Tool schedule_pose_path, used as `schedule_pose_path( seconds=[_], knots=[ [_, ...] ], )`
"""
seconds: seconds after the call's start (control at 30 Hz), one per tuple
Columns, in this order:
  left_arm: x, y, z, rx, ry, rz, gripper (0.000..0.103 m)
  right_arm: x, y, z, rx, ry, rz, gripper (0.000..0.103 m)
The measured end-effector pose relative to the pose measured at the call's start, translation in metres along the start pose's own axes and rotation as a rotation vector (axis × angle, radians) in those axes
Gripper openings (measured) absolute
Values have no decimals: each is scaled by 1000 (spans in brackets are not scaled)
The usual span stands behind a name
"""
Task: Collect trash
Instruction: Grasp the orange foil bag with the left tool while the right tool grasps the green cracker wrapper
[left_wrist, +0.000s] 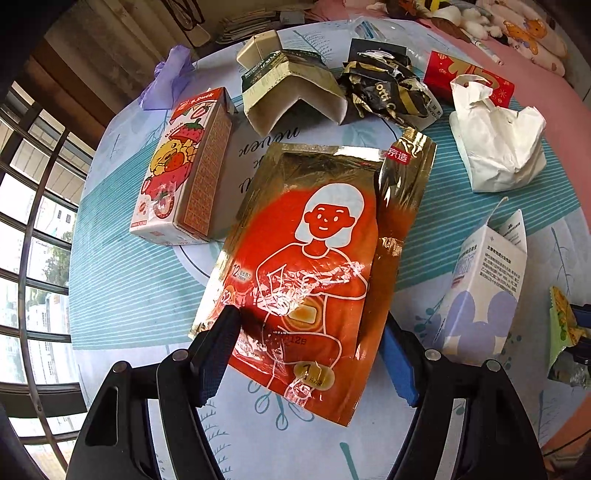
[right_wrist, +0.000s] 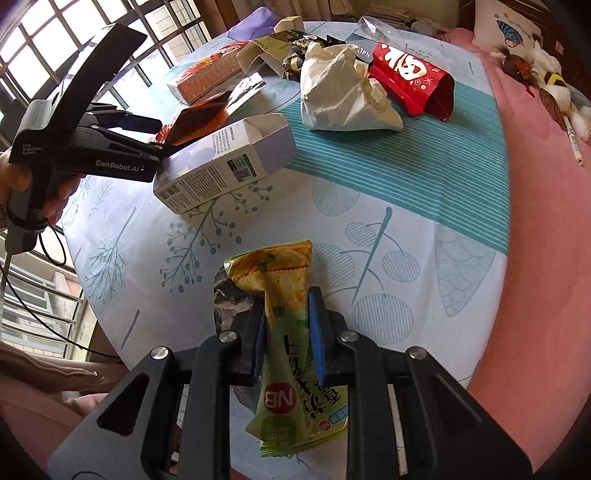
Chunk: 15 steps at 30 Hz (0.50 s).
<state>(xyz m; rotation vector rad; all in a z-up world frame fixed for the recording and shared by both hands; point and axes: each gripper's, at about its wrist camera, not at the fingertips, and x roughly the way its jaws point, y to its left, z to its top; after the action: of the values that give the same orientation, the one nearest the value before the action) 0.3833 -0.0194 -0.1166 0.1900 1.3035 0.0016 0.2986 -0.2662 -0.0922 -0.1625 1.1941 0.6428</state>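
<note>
Trash lies scattered over the round worktop, apparently spread loose so each piece can be gathered one at a time. In the left wrist view the left gripper has its jaws spread wide around the lower half of the orange-and-gold foil pouch; the left pad overlaps the pouch's edge, though whether it presses I cannot tell. At ten o'clock from the pouch lies a strawberry drink carton, at three o'clock a white-and-lilac box. The right gripper has its jaws narrowed onto a green snack wrapper, pinching its middle just above the cloth.
</note>
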Motion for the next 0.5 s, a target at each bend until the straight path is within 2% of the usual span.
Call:
schedule_pose_path(
  seconds=[0.13, 0.27, 0.3, 0.4, 0.43, 0.5],
  knots=[
    [9, 18, 10, -65, 23, -52, 74, -2, -1, -1, 31, -9, 22, 18],
    [15, 32, 13, -123, 35, -96, 66, -1, -3, 1, 52, -18, 36, 18],
    [15, 33, 13, -128, 36, -107, 63, -2, -2, 1, 57, -20, 39, 18],
    [11, 31, 13, -126, 34, -138, 41, -3, -1, -3, 79, -28, 48, 18],
    [8, 30, 14, -123, 34, -150, 29, -3, -1, -4, 88, -31, 51, 18],
    [5, 25, 15, -118, 37, -150, 19, -6, -2, -9, 111, -37, 56, 18]
  ],
)
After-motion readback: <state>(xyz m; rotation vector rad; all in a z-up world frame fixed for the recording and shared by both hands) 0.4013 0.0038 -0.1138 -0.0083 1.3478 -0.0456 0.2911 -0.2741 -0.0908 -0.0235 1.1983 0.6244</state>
